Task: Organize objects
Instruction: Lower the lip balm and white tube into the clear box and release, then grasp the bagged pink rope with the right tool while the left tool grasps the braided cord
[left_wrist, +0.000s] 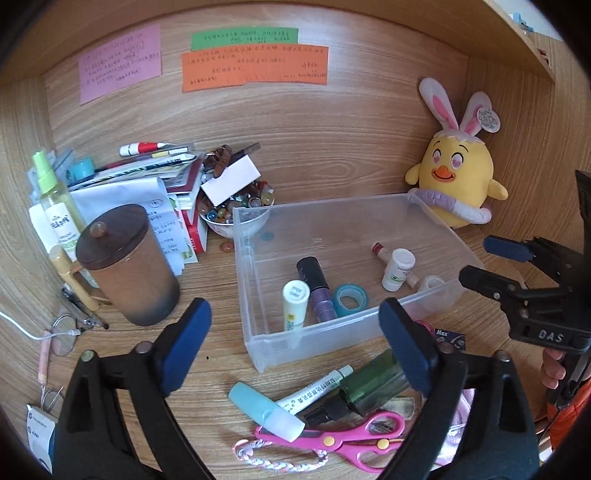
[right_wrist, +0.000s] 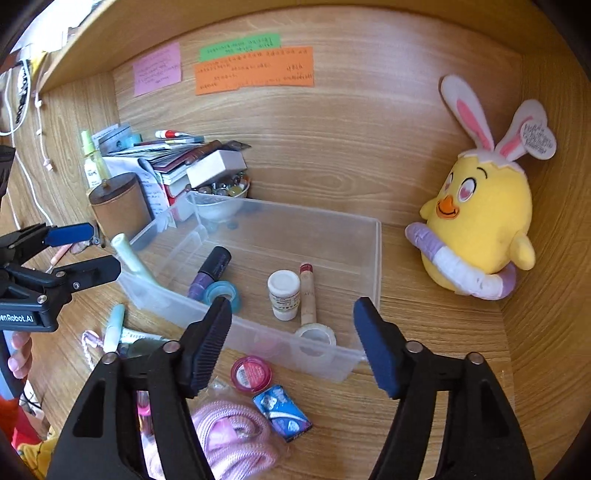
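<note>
1. Left gripper (left_wrist: 295, 347) jaws wide apart, nothing between them, hovering over the near wall of the bin (left_wrist: 332, 334). Right gripper (right_wrist: 291, 347) the same: spread, empty, just over the bin's near rim.
2. Bin already holds a purple bottle (left_wrist: 317, 291), a white tube (left_wrist: 294, 305), a blue tape roll (left_wrist: 351, 300), a small white bottle (right_wrist: 283, 294) and a clear tape roll (right_wrist: 314, 336).
3. Loose items lie on the desk on the near side of the bin, below and behind both sets of fingers.
4. Under the left: a tube (left_wrist: 314, 389) lying aslant, long axis running near-left to far-right, a green bottle (left_wrist: 369, 387) beside it, pink scissors (left_wrist: 343, 439) nearest. The left looks the closer hand for these.
5. Under the right: a pink tin (right_wrist: 251, 373), a blue packet (right_wrist: 282, 411), pink cord (right_wrist: 229, 439).
6. Only the right view shows the tin properly; in the left view it is probably the pink sliver behind the finger.
7. Either hand must pull back and dip to grab.
</note>
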